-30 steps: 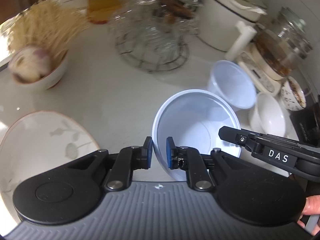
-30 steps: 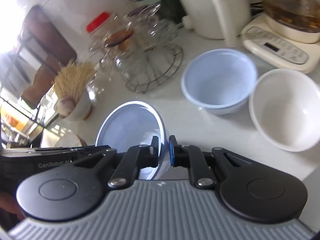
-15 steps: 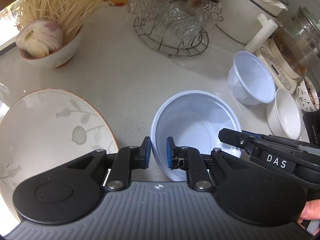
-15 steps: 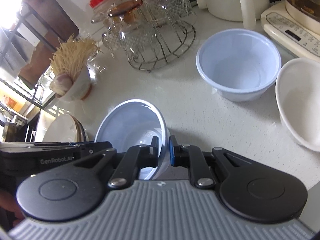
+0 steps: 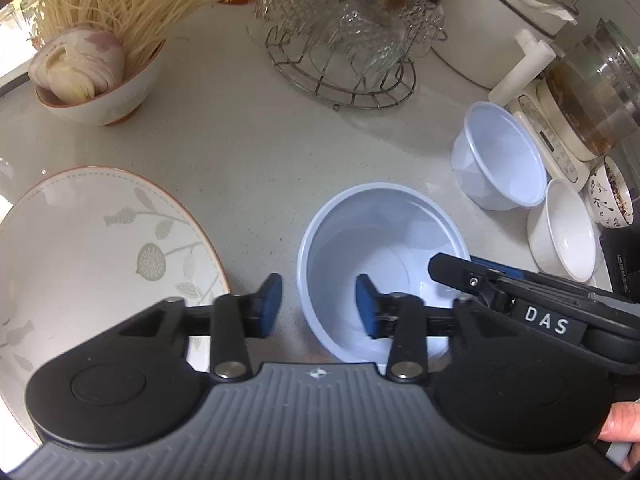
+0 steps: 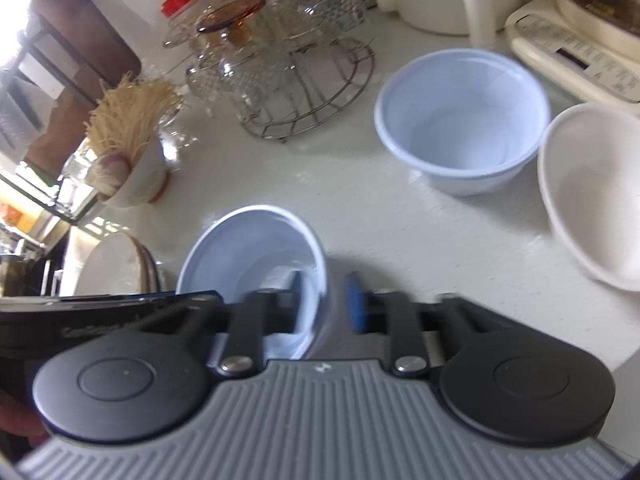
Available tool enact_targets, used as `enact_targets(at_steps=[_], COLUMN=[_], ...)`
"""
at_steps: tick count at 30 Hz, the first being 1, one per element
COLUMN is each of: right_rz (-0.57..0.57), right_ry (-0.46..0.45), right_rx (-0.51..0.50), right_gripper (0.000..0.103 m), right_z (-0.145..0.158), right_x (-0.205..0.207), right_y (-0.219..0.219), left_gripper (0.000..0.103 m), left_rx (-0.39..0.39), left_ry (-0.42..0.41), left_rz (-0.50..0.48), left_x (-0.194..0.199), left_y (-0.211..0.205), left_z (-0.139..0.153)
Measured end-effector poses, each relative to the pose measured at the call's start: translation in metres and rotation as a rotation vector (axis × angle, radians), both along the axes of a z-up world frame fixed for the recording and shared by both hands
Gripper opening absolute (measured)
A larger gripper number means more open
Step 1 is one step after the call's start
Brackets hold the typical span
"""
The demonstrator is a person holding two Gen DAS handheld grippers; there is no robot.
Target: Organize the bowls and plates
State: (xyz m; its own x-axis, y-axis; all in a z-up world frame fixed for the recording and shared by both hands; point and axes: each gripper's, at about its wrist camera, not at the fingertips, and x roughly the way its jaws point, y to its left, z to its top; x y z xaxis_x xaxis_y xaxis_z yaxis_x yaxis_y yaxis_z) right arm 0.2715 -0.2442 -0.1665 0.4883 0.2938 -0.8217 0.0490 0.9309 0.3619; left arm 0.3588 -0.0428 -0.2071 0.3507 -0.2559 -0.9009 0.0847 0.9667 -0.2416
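Two grippers flank one pale blue bowl (image 5: 376, 248) standing upright near the counter's (image 5: 256, 148) front edge. On the left sits a leaf-patterned plate (image 5: 100, 240), with a bowl of noodles and garlic (image 5: 100, 92) behind it. Left gripper (image 5: 318, 306): jaws opening, straddling the bowl's near rim, pads clear. Right gripper (image 6: 326, 302): jaws opening across the far rim, not pinching. Behind stands a wire rack of glassware (image 5: 348, 44); rightward, a second blue bowl (image 6: 460, 132) touches a white bowl (image 6: 592, 192).
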Motion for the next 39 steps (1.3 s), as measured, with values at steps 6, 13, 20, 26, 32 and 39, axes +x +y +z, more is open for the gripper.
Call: enact_targets(at_steps=[6, 13, 20, 26, 32, 39], right_rz=[-0.012, -0.025, -0.052, -0.100, -0.153, -0.230], right_ry=[-0.040, -0.138, -0.221, -0.262, -0.289, -0.303], right_rx=[-0.015, -0.047, -0.064, -0.081, -0.097, -0.118], right_gripper=[0.045, 0.045, 0.045, 0.045, 0.045, 0.045], right_z=[0.012, 0.044, 0.083, 0.112, 0.132, 0.141], right_x=[-0.004, -0.012, -0.028, -0.049, -0.073, -0.101], right_y=[-0.006, -0.009, -0.009, -0.004, 0.003, 0.013], left_gripper=[0.051, 0.051, 0.051, 0.051, 0.051, 0.051], left_rx=[-0.014, -0.022, -0.057, -0.096, -0.138, -0.178], left_ry=[-0.031, -0.125, -0.218, -0.271, -0.300, -0.335], left_rz=[0.006, -0.002, -0.030, -0.088, -0.154, -0.222], left_x=[-0.006, -0.015, -0.026, -0.040, -0.060, -0.077], left_y=[-0.001, 0.000, 0.003, 0.009, 0.014, 0.015], left_z=[0.016, 0.052, 0.098, 0.129, 0.147, 0.153])
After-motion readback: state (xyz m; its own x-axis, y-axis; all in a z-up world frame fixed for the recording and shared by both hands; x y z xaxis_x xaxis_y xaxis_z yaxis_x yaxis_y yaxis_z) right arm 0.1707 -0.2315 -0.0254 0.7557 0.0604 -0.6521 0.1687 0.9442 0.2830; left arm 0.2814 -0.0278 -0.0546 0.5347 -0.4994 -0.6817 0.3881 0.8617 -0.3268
